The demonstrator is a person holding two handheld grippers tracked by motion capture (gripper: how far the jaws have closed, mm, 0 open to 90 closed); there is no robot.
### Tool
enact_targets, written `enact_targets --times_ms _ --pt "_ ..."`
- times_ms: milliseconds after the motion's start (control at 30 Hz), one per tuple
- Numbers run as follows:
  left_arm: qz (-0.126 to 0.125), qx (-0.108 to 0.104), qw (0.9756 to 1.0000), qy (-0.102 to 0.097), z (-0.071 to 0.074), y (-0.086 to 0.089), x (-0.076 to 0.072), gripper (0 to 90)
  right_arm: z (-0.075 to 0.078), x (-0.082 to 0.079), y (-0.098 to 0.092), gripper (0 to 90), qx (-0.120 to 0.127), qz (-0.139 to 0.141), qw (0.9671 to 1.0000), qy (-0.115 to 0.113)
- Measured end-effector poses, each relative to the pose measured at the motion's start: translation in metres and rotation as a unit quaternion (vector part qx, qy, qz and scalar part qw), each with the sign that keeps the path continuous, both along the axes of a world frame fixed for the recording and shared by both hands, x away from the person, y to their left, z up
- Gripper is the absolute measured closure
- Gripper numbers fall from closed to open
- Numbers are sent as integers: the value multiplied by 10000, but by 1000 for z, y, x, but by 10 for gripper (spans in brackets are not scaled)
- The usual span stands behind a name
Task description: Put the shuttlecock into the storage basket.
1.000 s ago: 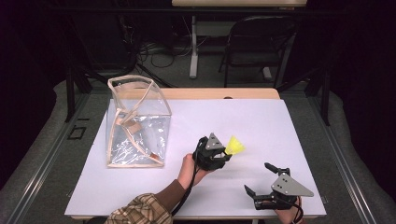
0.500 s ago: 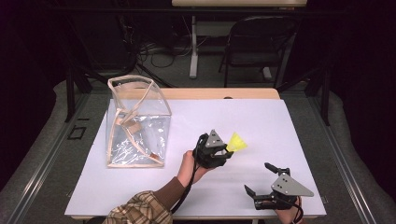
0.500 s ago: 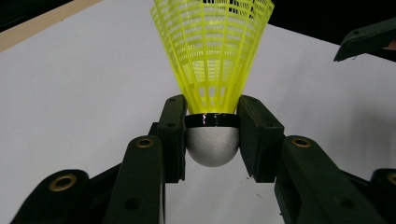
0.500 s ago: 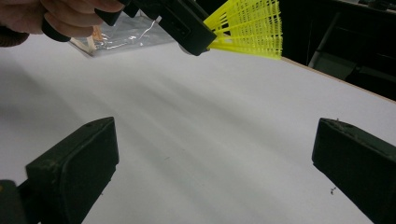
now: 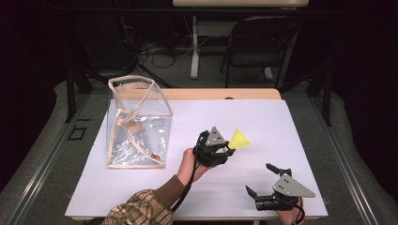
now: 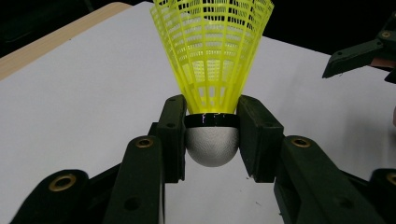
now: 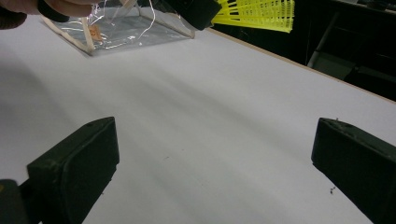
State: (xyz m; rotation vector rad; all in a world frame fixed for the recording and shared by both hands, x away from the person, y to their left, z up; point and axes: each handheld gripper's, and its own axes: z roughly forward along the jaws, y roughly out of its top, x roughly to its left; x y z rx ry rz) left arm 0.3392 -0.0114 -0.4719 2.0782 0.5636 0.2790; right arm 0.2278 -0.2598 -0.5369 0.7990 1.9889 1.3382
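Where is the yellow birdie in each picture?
High view: the yellow shuttlecock sits mid-table, sticking out of the left gripper, right of the clear bag.
Left gripper view: centre; the black jaws pinch its grey rounded nose, yellow skirt pointing up.
Right gripper view: top edge, right of centre, just the yellow skirt.
Shared landmark: the white table sheet, seen under it in all three.
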Motion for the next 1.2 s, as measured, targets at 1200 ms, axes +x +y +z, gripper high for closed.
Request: enact_targets --times_ms 1200 --pt "107 -77 9993 -353 23 14 5 648 -1 2 -1 0 65 57 9999 86"
